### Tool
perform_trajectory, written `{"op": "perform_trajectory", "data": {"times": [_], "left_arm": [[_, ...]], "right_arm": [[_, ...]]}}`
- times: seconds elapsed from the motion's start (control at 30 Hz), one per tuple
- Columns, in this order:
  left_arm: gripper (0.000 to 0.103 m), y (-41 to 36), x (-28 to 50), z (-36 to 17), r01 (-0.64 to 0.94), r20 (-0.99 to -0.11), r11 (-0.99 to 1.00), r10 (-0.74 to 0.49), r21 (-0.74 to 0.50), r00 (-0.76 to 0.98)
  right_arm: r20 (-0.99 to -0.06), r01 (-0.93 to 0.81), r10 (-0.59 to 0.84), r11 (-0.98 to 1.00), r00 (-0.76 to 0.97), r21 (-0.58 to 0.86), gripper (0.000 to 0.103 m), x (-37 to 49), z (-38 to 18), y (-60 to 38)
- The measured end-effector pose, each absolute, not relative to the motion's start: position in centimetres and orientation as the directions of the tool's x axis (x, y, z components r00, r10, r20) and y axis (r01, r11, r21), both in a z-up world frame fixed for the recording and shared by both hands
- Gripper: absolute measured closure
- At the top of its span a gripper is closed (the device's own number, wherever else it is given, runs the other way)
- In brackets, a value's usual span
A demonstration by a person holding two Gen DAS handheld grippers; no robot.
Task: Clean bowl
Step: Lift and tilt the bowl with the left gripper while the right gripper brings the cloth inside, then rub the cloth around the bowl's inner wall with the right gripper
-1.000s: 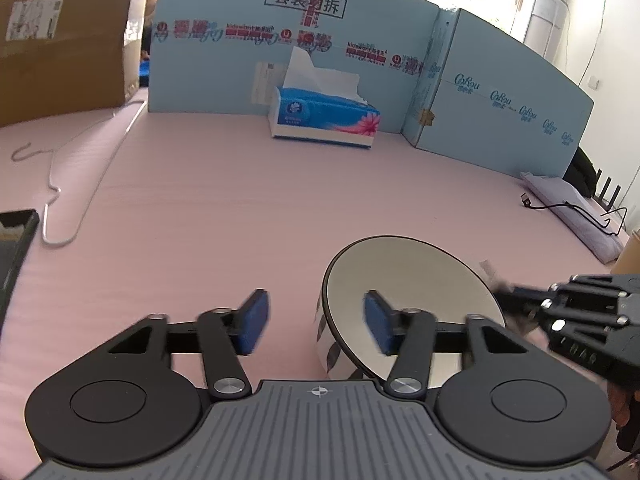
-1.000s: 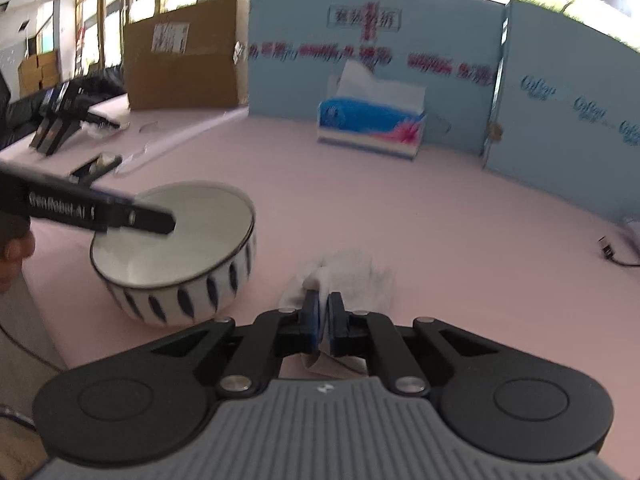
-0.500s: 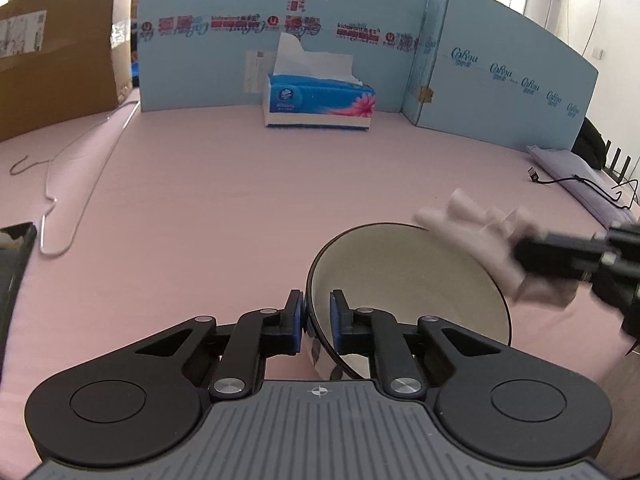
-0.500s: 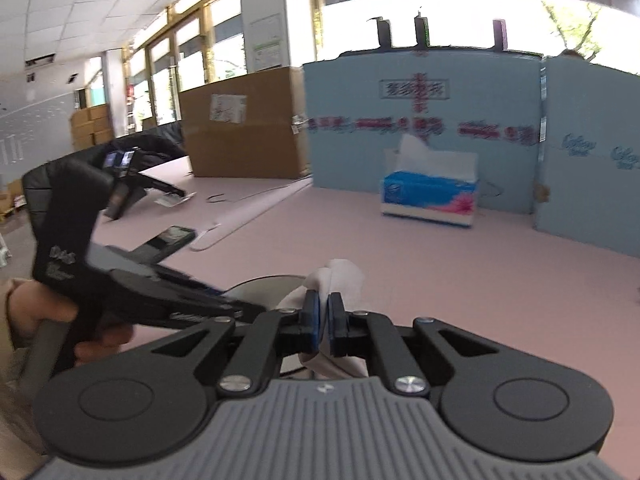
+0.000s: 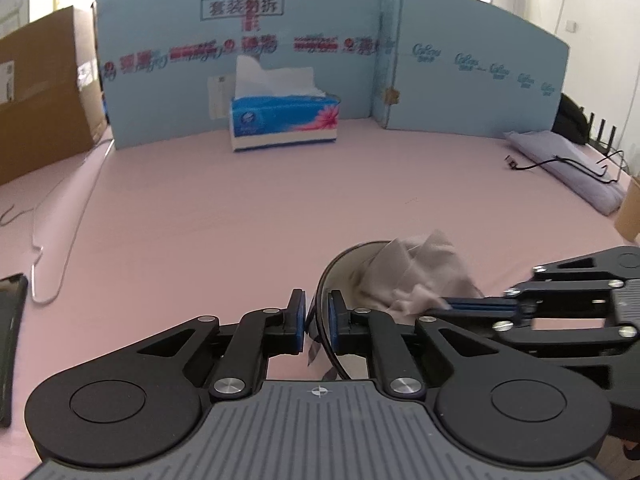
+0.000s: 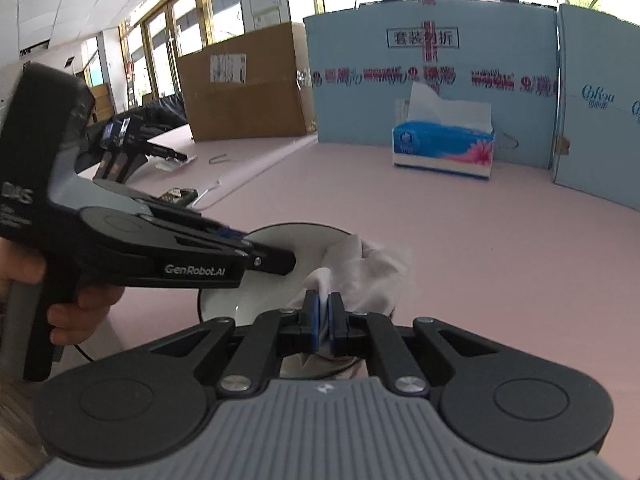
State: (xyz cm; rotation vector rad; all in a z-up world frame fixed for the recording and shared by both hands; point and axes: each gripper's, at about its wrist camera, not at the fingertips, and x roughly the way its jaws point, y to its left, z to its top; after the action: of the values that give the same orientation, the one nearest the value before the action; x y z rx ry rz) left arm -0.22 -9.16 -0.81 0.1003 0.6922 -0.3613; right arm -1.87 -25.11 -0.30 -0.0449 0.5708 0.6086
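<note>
A white bowl (image 5: 352, 356) with a dark rim is held tilted above the pink table. My left gripper (image 5: 317, 316) is shut on its near rim. My right gripper (image 6: 325, 316) is shut on a crumpled white tissue (image 6: 372, 276), which rests inside the bowl (image 6: 280, 240) against its far side. In the left wrist view the tissue (image 5: 416, 276) covers the bowl's upper right, with the right gripper (image 5: 444, 305) coming in from the right. In the right wrist view the left gripper's fingers (image 6: 272, 258) reach over the bowl from the left.
A blue tissue box (image 5: 284, 120) stands at the back before blue cardboard panels (image 5: 240, 60). A brown carton (image 5: 44, 92) is at the left. A wire hanger (image 5: 48, 236) and a dark tray edge (image 5: 10, 340) lie at the left. A folded cloth with a cable (image 5: 568, 164) lies at the right.
My left gripper closed on the bowl's rim and tilted the bowl up. My right gripper lifted the tissue off the table and brought it into the bowl.
</note>
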Motion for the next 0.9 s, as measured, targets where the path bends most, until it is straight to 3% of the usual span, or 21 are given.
{"op": "perform_trajectory", "data": {"times": [0.47, 0.63, 0.9], "left_arm": [[0.086, -10.2, -0.6, -0.4, 0.390, -0.616, 0.921, -0.308, -0.002, 0.725], [0.086, -10.7, -0.8, -0.2, 0.402, -0.607, 0.916, -0.310, 0.015, 0.731], [0.085, -11.1, -1.3, 0.0, 0.421, -0.594, 0.906, -0.319, 0.037, 0.739]], "right_arm": [[-0.594, -0.556, 0.518, 0.820, 0.615, 0.138, 0.097, -1.5, -1.4, -24.7], [-0.602, -0.598, 0.593, 0.769, 0.535, 0.226, 0.097, -1.8, -1.1, -25.1], [-0.666, -0.627, 0.538, 0.768, 0.518, 0.132, 0.098, -1.8, -0.9, -25.0]]}}
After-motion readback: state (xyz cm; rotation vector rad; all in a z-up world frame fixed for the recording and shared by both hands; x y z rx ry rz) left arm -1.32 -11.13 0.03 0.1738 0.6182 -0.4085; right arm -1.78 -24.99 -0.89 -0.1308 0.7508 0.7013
